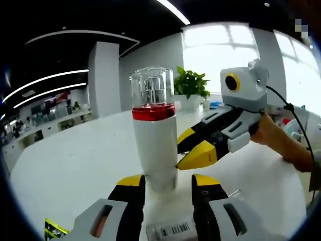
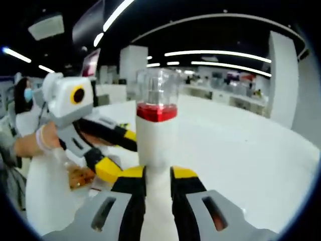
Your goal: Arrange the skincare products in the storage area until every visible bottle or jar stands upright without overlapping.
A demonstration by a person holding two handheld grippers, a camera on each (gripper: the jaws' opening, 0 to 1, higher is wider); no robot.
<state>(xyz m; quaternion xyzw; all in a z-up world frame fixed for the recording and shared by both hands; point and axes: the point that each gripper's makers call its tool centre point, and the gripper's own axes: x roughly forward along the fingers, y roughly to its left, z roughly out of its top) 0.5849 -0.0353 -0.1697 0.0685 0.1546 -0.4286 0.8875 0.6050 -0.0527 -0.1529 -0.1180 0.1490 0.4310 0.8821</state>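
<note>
Upright white bottle clamped at its base by right gripper; left gripper just before it, jaws apart.

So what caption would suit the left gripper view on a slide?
White bottle with red band and clear cap stands upright on white table, between the left claw and right claw.

A plant is sitting at the table's far edge; a barcode label is lying at its near edge.
</note>
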